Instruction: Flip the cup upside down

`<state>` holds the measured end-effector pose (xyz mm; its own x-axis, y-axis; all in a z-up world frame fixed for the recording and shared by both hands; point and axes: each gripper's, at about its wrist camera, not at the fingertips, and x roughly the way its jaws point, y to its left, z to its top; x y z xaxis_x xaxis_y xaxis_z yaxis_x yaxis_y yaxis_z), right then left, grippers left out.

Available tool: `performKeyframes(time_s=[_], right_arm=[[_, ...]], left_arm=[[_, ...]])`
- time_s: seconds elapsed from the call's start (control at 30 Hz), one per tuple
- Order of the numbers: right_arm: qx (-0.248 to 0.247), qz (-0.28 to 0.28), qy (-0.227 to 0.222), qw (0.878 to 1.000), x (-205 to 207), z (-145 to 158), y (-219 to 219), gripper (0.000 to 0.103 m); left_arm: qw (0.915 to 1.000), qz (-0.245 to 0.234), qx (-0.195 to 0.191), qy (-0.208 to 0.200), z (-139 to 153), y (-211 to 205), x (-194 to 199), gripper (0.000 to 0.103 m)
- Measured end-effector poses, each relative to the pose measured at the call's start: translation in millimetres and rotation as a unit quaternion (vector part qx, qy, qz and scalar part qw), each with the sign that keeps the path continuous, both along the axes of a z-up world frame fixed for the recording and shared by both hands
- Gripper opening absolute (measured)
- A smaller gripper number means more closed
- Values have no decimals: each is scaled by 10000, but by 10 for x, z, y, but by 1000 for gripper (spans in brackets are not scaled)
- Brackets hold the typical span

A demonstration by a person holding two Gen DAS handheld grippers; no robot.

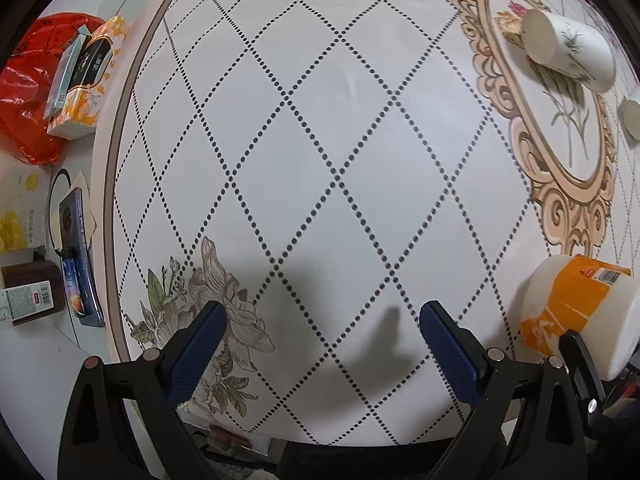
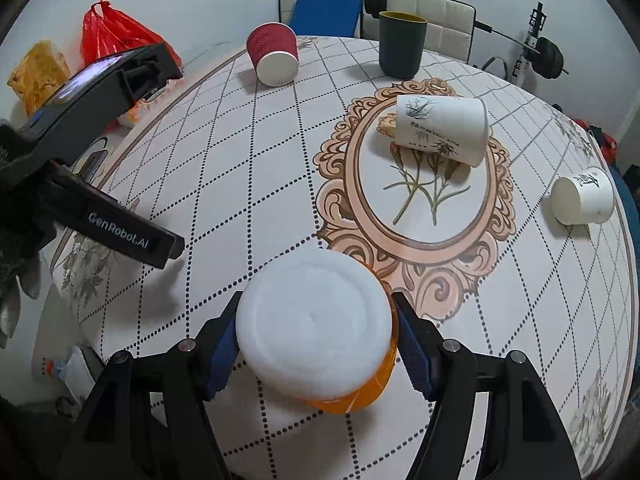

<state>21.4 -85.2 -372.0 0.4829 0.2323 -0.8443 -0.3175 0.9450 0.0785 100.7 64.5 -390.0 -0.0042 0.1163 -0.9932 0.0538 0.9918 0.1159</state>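
An orange and white paper cup (image 2: 320, 340) sits between the blue pads of my right gripper (image 2: 316, 344), which is shut on it; its white base faces the camera, above the table. The same cup (image 1: 576, 312) shows at the right edge of the left wrist view, with a black finger on it. My left gripper (image 1: 320, 348) is open and empty above the near table edge; its body (image 2: 100, 216) shows at the left of the right wrist view.
A round table (image 2: 240, 184) with a patterned cloth. A white bamboo-print cup (image 2: 440, 128) lies on its side on the oval motif. A small white cup (image 2: 582, 196) lies at right, a red cup (image 2: 274, 56) and an upright dark cup (image 2: 402, 44) at back. Red bag (image 1: 36, 80), boxes at left.
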Motion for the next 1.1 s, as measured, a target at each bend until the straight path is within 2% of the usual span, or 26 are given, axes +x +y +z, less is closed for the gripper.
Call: performKeyframes(time_s=[0.13, 0.2, 0.27, 0.5, 0.53, 0.77, 0.93, 1.1], right_arm=[[109, -132, 323, 9993, -18, 17, -52, 75], [154, -281, 491, 9983, -46, 68, -110, 88], [169, -447, 623, 9969, -98, 145, -175, 94], [-80, -1465, 1001, 9841, -368, 606, -548, 95], [-153, -1561, 999, 9825, -407, 678, -581, 95], [-441, -1892, 707, 9784, -707, 1263, -734, 95], [-352, -1954, 376, 9794, -932, 1709, -808, 95], [-125, -2005, 227, 9794, -1147, 2075, -919, 98]], left_arm=[[9998, -33, -22, -218, 166, -44, -170, 99], [9994, -21, -20, -334, 289, -77, -278, 99], [9987, 8, -8, -500, 433, -90, -401, 99], [9943, 152, -198, -1041, 1132, -211, -760, 99], [9933, 141, -187, -1129, 1197, -211, -673, 99], [9850, 19, -349, -1692, 1695, -258, -900, 99], [9794, -40, -444, -1969, 2051, -284, -1134, 99], [9737, -92, -513, -2220, 2414, -297, -1379, 99]])
